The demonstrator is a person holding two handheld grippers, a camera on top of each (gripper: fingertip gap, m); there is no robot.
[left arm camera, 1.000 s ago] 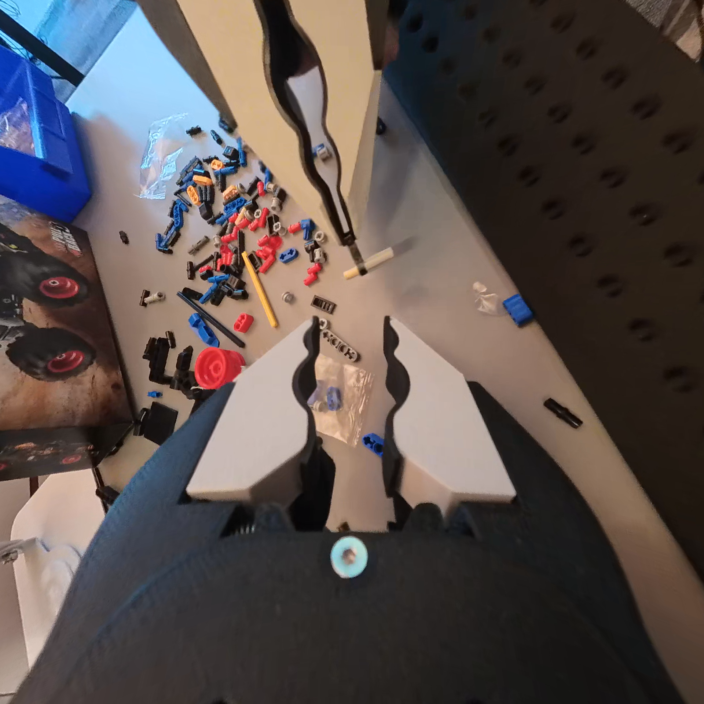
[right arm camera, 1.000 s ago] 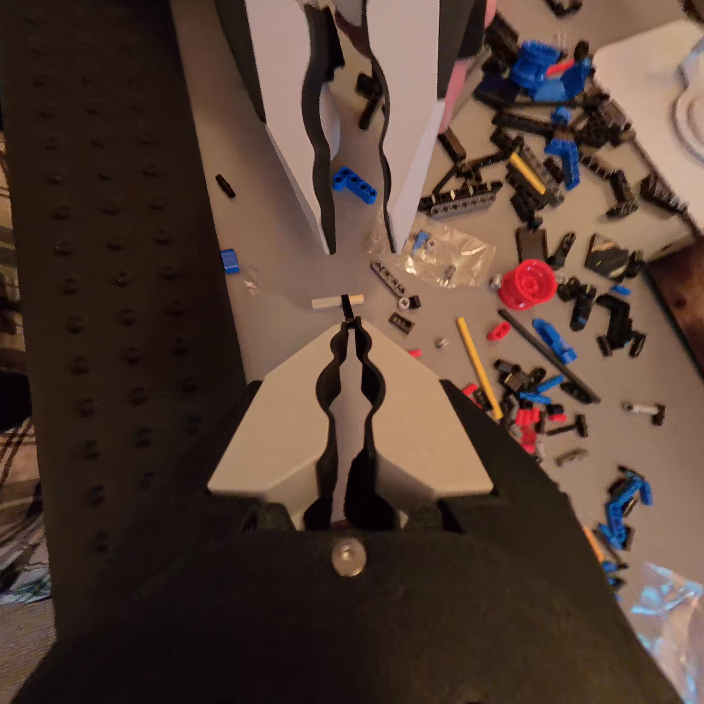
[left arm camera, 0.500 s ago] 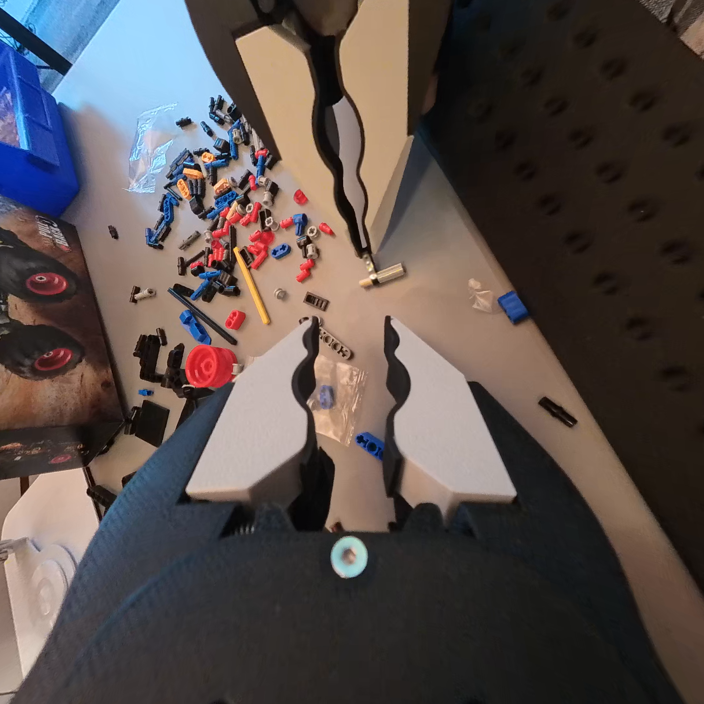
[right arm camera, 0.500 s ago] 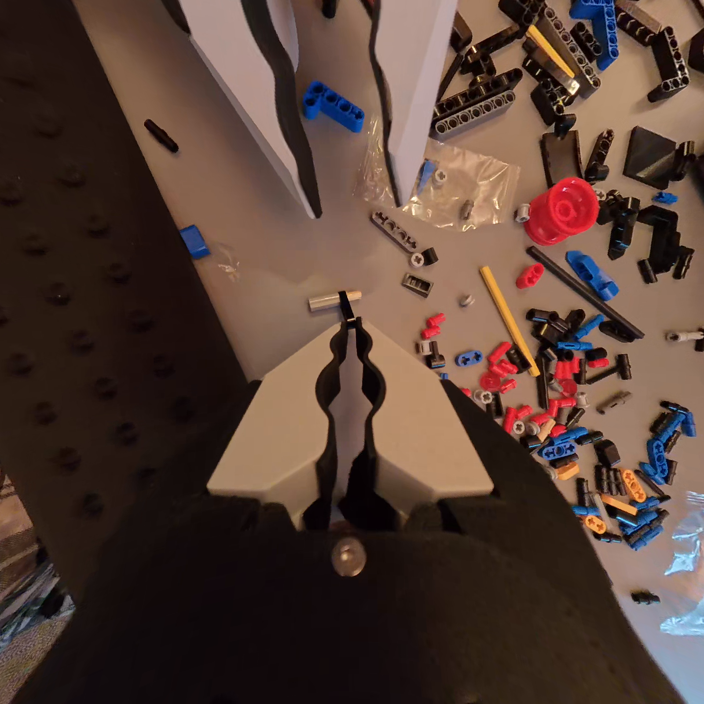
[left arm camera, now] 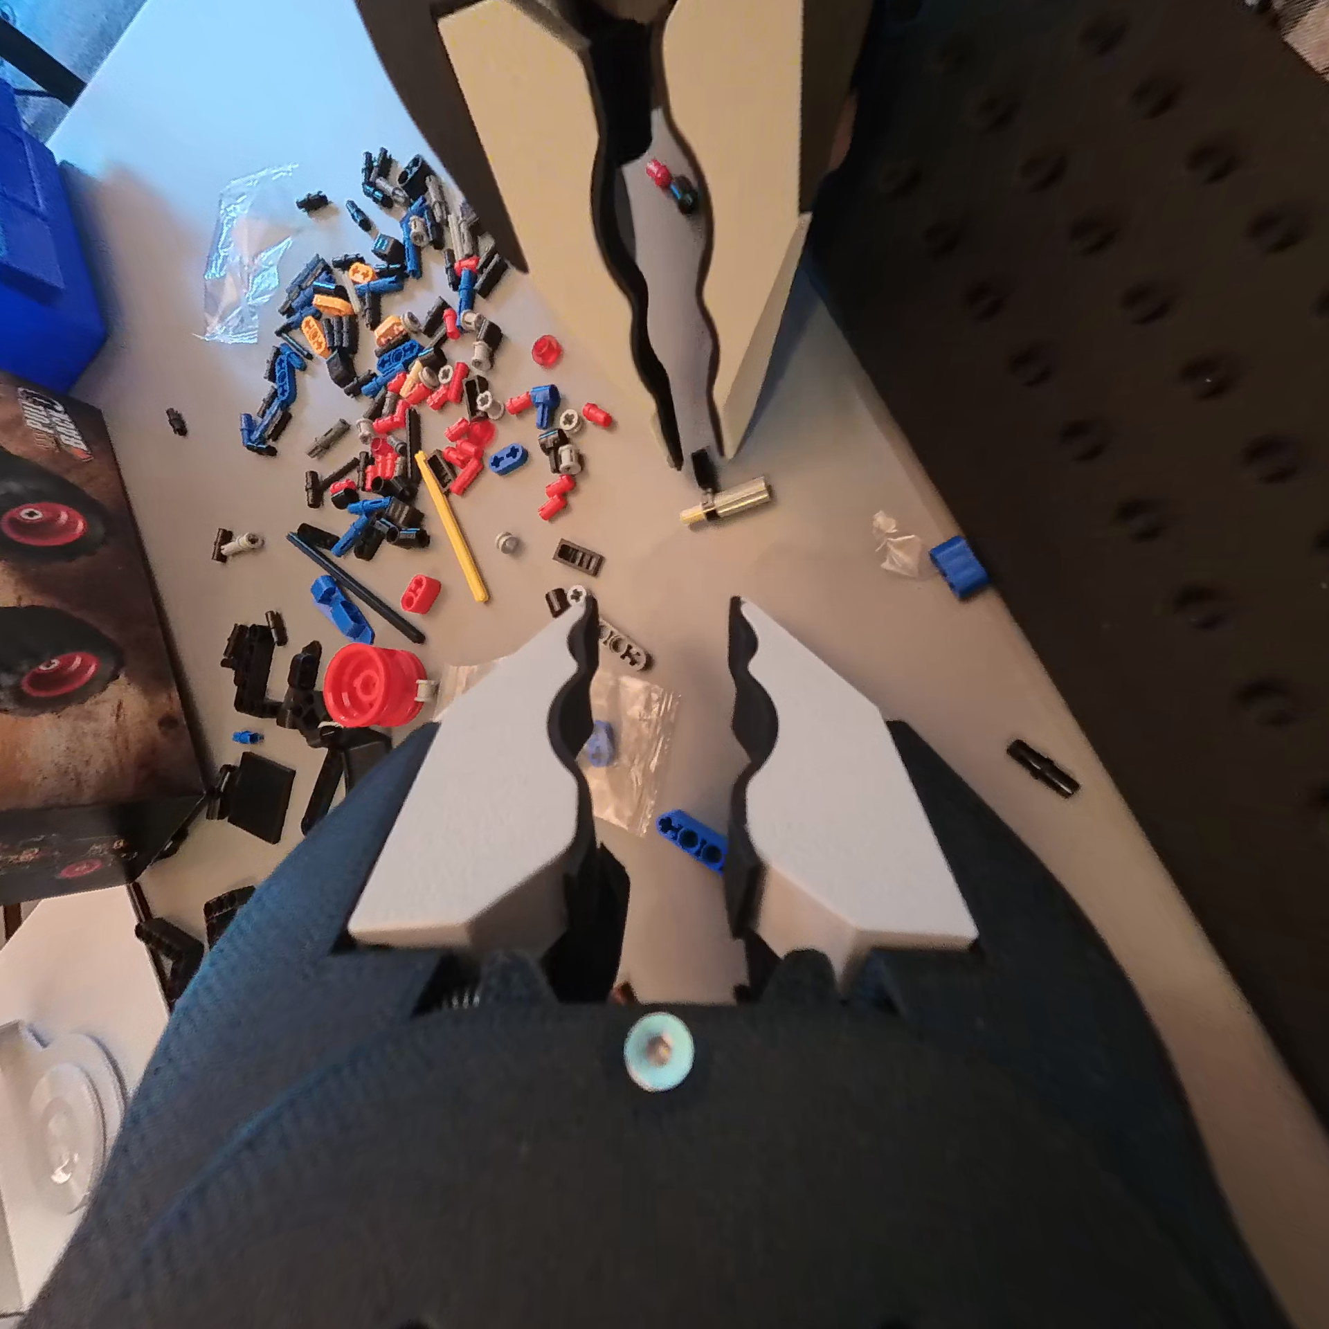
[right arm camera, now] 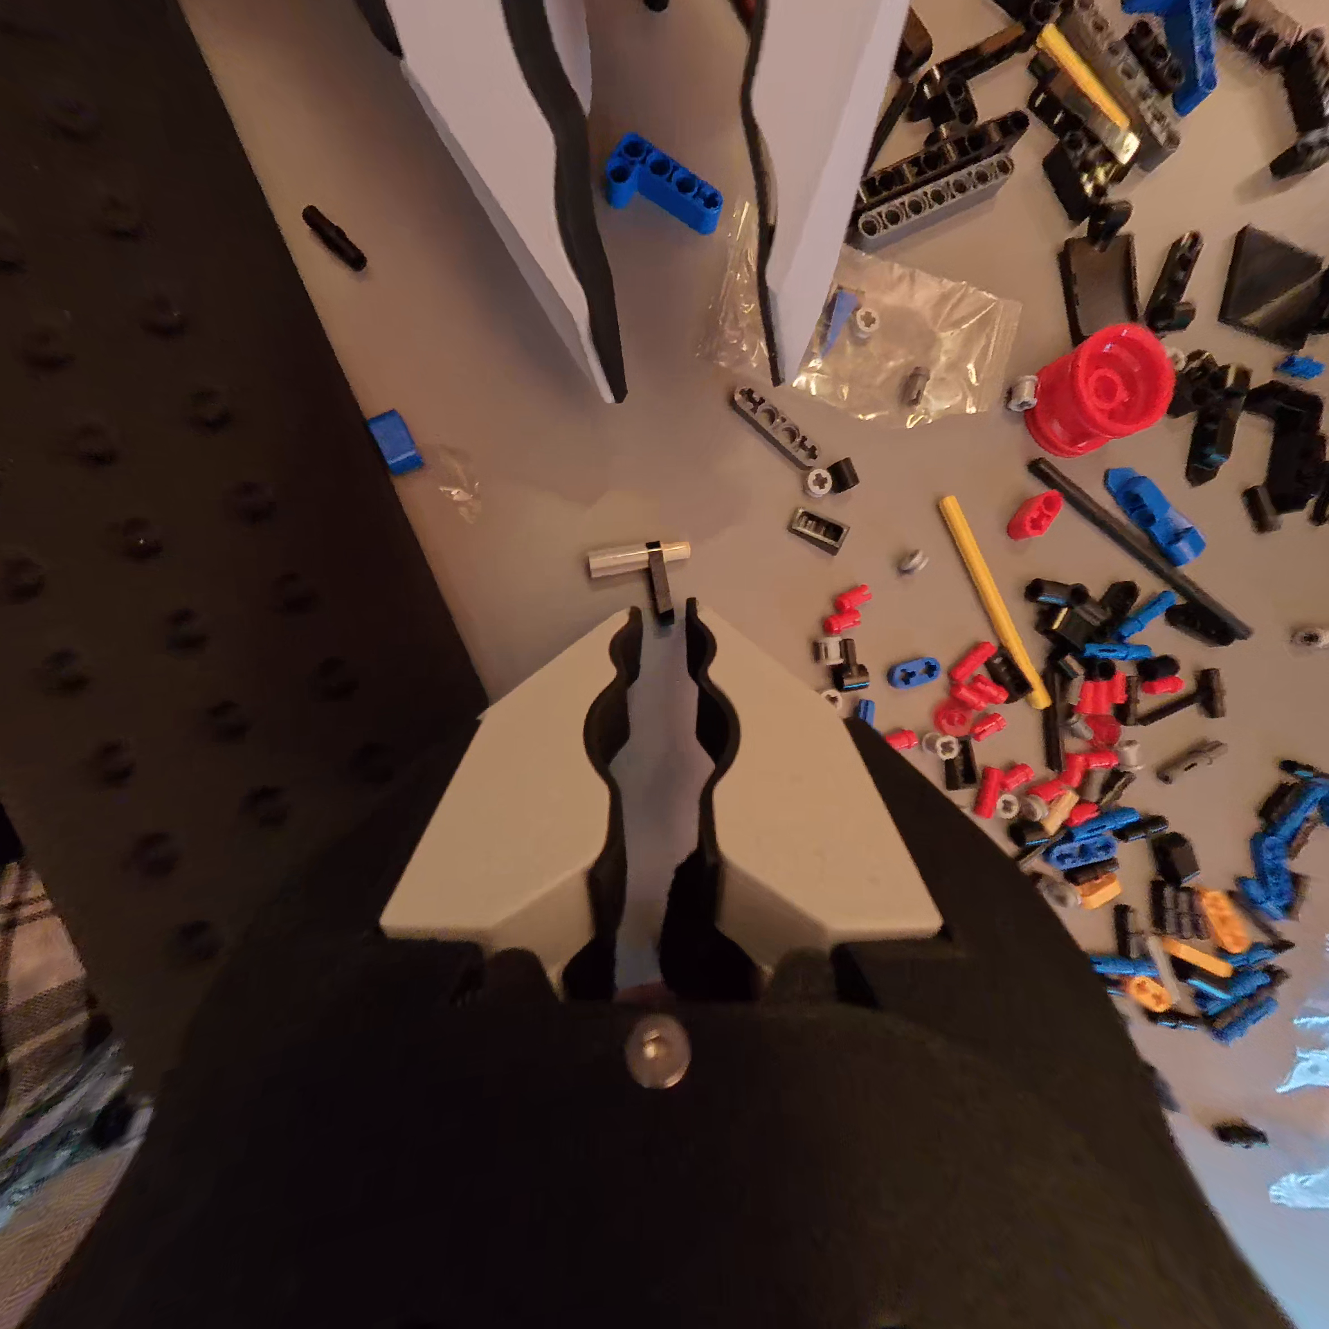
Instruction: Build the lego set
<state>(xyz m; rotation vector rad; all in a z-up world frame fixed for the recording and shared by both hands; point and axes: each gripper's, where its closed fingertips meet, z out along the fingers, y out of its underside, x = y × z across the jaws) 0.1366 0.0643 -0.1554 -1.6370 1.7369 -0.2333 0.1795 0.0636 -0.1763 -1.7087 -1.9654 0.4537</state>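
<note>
A small T-shaped piece (right arm camera: 651, 564), a cream and grey pin with a black stem, lies on the grey table (right arm camera: 546, 467). My right gripper (right arm camera: 661, 613) hovers just behind it with its jaws a little apart. The end of the black stem sits loose between the tips. The piece (left arm camera: 726, 500) and the right gripper (left arm camera: 701, 457) also show in the left wrist view. My left gripper (left arm camera: 660, 608) is open and empty, over a clear bag (left arm camera: 636, 733) and a blue bent beam (left arm camera: 690, 841). It shows in the right wrist view (right arm camera: 694, 385) facing my right gripper.
A pile of small red, blue and black pieces (left arm camera: 403, 374) lies on the table, with a yellow axle (left arm camera: 451, 525) and a red wheel (left arm camera: 370, 683). A black dimpled mat (left arm camera: 1151, 359) borders the table. The set's box (left arm camera: 65, 647) and a blue bin (left arm camera: 36, 273) stand at the left. Some 5 cm of space lies between my two pairs of fingers.
My right gripper's jaws have parted and let go of the T-shaped piece, which now rests on the table. The right gripper has come lower and nearer the left one, which stays open.
</note>
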